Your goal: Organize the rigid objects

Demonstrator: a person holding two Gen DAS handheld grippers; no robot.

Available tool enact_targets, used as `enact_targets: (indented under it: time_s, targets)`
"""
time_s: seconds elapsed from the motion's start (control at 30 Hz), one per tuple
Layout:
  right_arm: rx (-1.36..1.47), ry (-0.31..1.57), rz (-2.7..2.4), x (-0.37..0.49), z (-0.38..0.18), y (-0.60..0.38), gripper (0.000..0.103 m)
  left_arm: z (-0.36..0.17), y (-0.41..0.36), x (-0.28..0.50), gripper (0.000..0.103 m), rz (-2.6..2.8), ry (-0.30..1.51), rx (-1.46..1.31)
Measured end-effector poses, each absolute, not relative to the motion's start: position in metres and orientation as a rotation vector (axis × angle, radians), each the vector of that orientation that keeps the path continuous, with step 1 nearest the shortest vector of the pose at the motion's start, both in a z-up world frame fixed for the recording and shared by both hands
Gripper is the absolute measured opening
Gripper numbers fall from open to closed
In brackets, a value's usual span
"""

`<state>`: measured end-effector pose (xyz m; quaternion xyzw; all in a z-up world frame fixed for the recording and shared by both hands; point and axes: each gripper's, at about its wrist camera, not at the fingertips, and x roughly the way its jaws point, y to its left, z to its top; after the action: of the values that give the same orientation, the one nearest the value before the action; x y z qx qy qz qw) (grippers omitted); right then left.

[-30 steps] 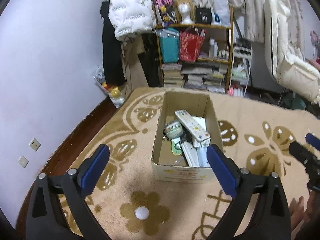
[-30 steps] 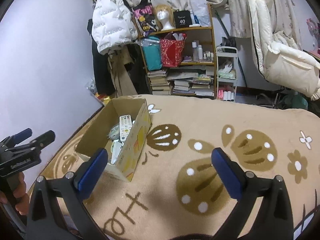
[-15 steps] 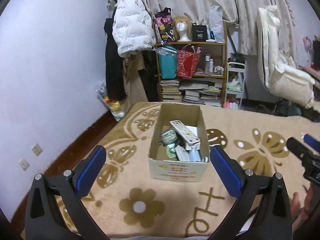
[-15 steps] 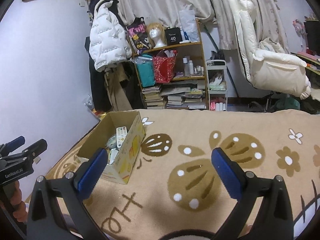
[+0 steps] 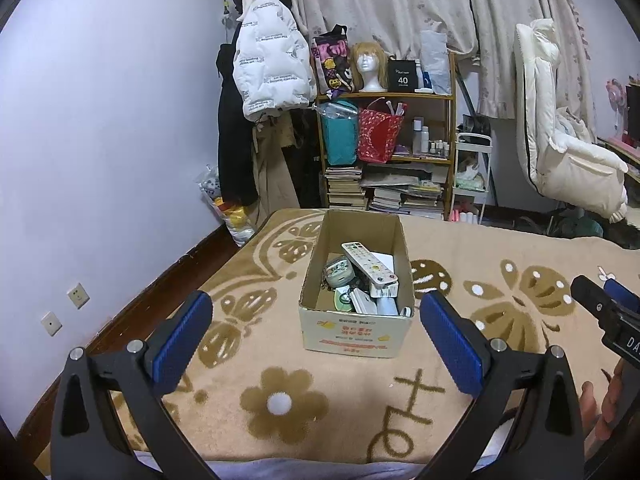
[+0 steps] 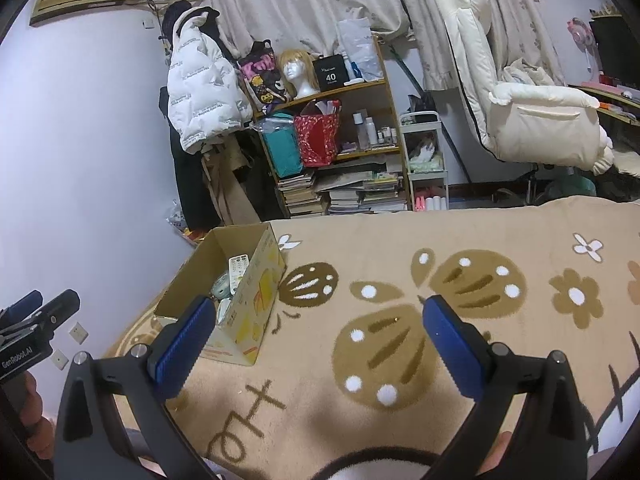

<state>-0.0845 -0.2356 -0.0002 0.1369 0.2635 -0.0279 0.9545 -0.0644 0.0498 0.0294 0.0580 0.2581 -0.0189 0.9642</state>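
Observation:
An open cardboard box (image 5: 352,336) (image 6: 256,280) stands on the beige flowered blanket (image 5: 280,360). Inside lie a white remote control (image 5: 368,262) (image 6: 237,268), a round tape-like item (image 5: 338,271), a green disc and other white devices. My left gripper (image 5: 316,336) hangs open in front of the box, nothing between its blue pads. My right gripper (image 6: 316,340) is open too, over bare blanket to the right of the box. Each gripper shows at the edge of the other's view.
Beyond the bed stands a wooden shelf (image 5: 400,152) with books, bags and a wig head. A white puffer jacket (image 5: 272,72) hangs on the left. A cream recliner chair (image 6: 520,112) sits at the right. The wall (image 5: 100,160) runs along the bed's left side.
Both grippers have pulled back and tilted up: the box looks smaller and farther, and more of the room and ceiling shows. Both stayed open.

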Motion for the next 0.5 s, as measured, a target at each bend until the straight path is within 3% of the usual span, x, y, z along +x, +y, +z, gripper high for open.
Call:
enact_targets:
  time_s: [0.5]
  targets:
    - [0.264, 0.525, -0.054, -0.0845, 0.0076, -0.2265, 0.103, 0.0195, 0.0435, -0.0586, 0.102, -0.032, 0.55, 0.151]
